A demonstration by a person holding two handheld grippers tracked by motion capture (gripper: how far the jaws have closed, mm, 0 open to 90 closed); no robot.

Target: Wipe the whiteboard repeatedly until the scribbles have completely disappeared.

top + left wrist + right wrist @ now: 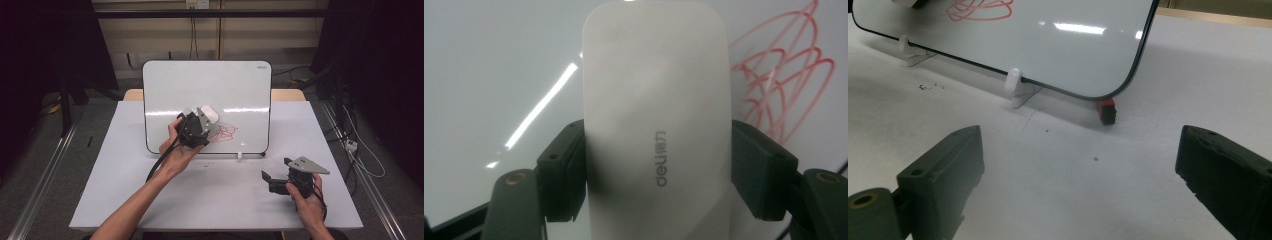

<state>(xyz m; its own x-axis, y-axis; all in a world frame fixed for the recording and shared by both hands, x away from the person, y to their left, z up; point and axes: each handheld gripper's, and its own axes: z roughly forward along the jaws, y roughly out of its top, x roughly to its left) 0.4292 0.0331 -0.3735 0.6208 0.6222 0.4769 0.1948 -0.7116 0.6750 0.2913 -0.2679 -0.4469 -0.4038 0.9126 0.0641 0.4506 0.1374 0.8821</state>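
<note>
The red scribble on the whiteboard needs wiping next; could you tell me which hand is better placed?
Left, likely: the left gripper grips the white eraser beside the red scribble; the right gripper is open, low on the table.

Your white eraser [656, 125] is a smooth, rounded oblong with a grey "deli" logo printed along its length. You have it pressed flat-side toward the whiteboard [170, 90], near the board's middle, just left of the red scribble [225, 132]. The whiteboard, white with a thin dark rim and rounded corners, stands tilted back on small white feet on your table.
</note>
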